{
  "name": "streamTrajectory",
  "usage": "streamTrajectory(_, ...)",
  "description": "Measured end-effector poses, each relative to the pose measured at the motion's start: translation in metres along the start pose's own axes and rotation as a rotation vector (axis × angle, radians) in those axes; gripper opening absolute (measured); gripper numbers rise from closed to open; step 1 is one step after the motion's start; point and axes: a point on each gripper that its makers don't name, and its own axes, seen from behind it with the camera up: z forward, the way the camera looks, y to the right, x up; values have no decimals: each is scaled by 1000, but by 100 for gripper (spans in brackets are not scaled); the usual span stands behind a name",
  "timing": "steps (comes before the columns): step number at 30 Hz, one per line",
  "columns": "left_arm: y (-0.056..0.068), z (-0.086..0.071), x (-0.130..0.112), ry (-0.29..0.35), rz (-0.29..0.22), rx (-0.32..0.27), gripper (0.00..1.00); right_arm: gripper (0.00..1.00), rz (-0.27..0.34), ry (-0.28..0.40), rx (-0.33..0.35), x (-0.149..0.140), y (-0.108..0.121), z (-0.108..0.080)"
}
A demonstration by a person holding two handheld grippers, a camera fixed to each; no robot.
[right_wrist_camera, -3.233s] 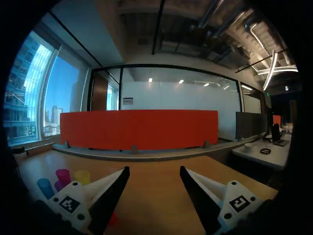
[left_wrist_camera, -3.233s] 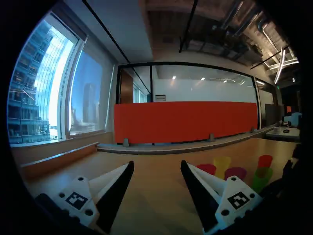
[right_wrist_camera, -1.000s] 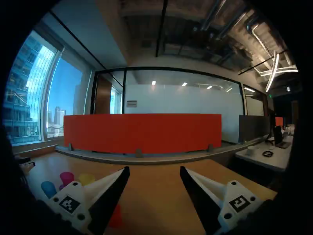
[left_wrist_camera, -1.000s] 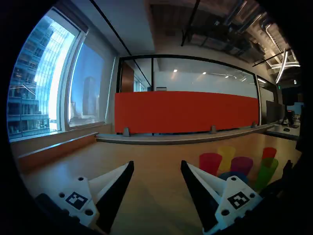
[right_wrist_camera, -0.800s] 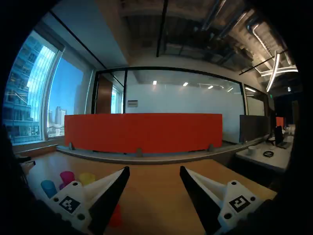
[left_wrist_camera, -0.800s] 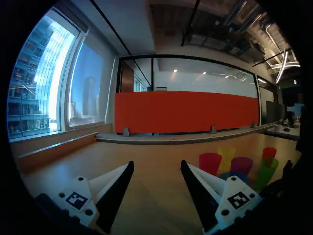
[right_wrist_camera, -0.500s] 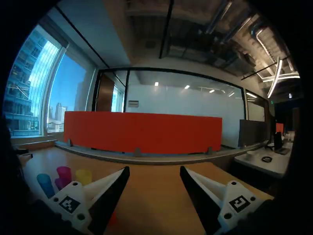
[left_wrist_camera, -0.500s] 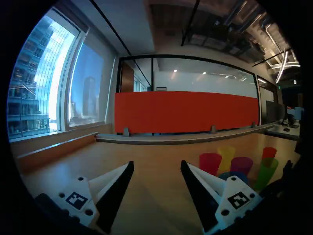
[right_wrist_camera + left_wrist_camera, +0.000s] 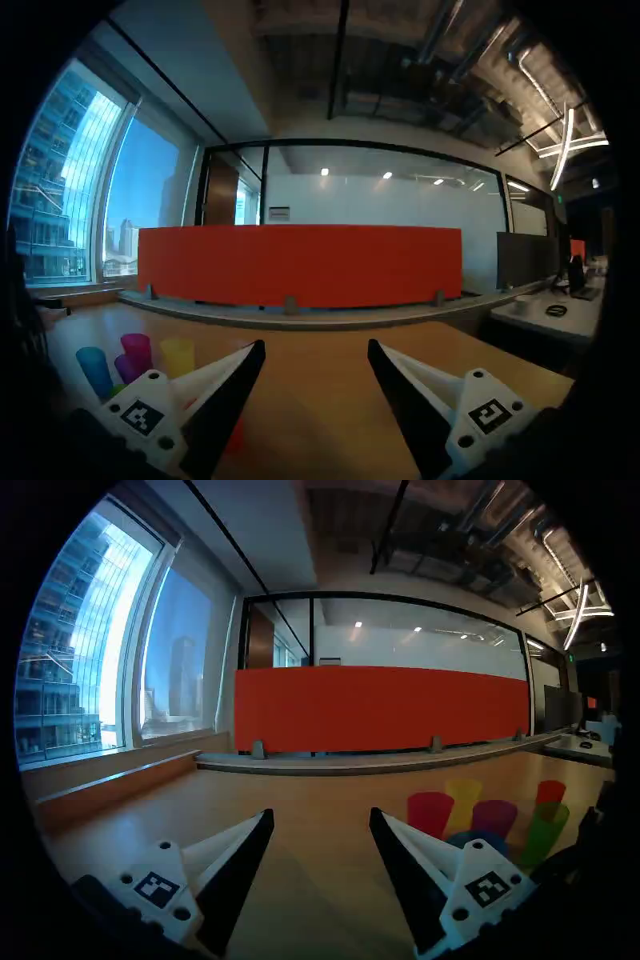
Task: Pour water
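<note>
— Surface and room?
— Wood table runs back to an orange divider. Window left of divider, glass wall behind it, bare pipes above.
— Where are the cups?
— Coloured cups stand clustered on table, this side of divider: toward its right end in left gripper view, toward its left end in right gripper view.
— Tools?
— Both the left gripper and right gripper have fingers spread wide with nothing between them, over table, facing divider.
</note>
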Motion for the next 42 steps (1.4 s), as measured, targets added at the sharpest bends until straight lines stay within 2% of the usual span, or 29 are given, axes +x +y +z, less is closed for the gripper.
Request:
streamTrajectory(15, 1, 0, 0, 0, -1, 0, 88, 99, 4, -37, 0, -32, 5, 10)
streamTrajectory(36, 0, 0, 0, 0, -1, 0, 88, 99, 15, -70, 2, -53, 6, 16)
streamTrajectory(42, 0, 1, 0, 0, -1, 0, 88, 99, 1, -73, 3, -54, 4, 16)
